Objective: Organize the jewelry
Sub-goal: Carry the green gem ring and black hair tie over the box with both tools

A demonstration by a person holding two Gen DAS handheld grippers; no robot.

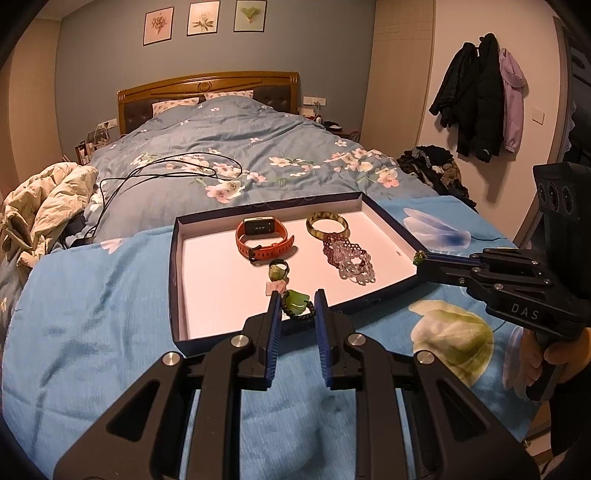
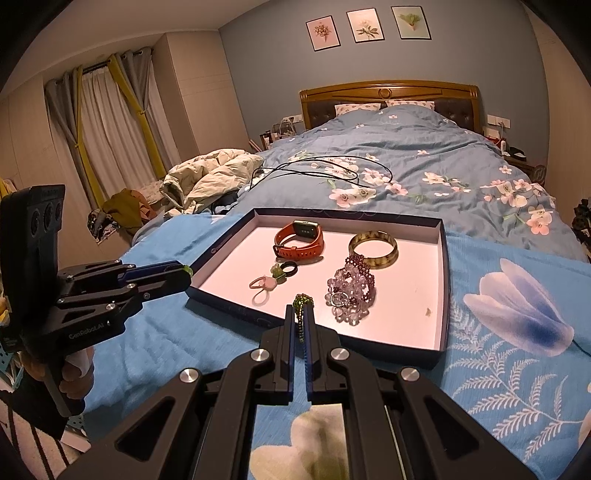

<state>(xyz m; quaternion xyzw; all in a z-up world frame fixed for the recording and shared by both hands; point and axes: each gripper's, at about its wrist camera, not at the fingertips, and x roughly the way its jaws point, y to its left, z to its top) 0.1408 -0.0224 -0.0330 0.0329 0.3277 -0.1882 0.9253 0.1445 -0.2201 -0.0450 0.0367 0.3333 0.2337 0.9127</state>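
A home bedroom. A bed (image 1: 229, 147) with a wooden headboard (image 1: 208, 86) and a blue floral duvet fills the room, under three framed flower prints (image 1: 204, 20). Coats (image 1: 480, 96) hang on one wall; curtains (image 2: 107, 122) cover a window.

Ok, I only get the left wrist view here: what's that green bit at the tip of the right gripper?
Observer: A green beaded strand. The right gripper has its jaws shut on it.
Operator: And the pink thing behind my left jaw?
Observer: A pink elastic loop with a charm, lying in the tray.
Operator: Is my pendant over the tray?
Observer: Seemingly not. The left gripper holds the green pendant just beside the tray's left wall.
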